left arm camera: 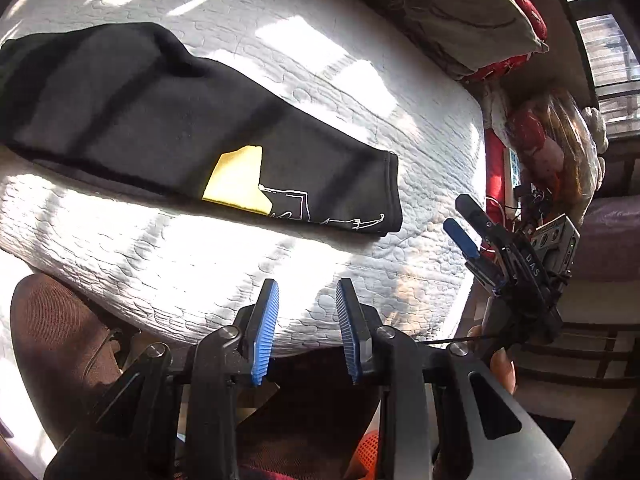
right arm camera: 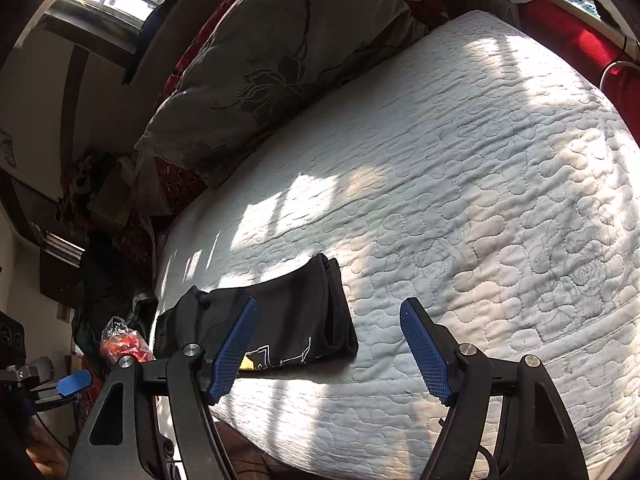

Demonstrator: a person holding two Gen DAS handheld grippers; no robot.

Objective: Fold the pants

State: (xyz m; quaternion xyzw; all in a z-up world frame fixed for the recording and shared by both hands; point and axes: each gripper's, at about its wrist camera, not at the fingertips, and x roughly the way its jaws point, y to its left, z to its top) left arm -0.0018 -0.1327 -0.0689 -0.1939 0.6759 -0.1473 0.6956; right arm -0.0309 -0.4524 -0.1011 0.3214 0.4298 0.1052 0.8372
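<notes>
the left claw (left arm camera: 306, 330) hangs with its blue pads parted by a narrow gap and nothing between them: released, though not wide. just under and behind it are a brown mesh chair seat (left arm camera: 60, 344) and something orange (left arm camera: 368, 452). ahead of its tips lies the near edge of the white quilted bed cover (left arm camera: 200, 264), bare and sunlit. further ahead and to its left, the black pants (left arm camera: 160, 120) lie folded into a long band across the bed, hem end toward the right, with a yellow patch (left arm camera: 240, 180) and white line print near that hem. off to its right the right claw (left arm camera: 464, 220) hangs past the bed's edge. beyond the pants, a grey flowered pillow (left arm camera: 440, 4) rests on red bedding.

the right claw (right arm camera: 328, 344) is released too, its pads spread wide over the cover's near edge (right arm camera: 320, 412), holding nothing. the pants (right arm camera: 280, 320) lie just ahead, behind its left finger, which hides part of them. nothing stands between either claw and the cloth.

only the right view shows the stacked folded layers at the hem end, the broad bare stretch of bed to the right, the red bag (right arm camera: 124, 340) at the bedside, the white power strip (right arm camera: 576, 0) far right, and the left claw's (right arm camera: 56, 392) blue pad low left. only the left view shows the pants' full length.
</notes>
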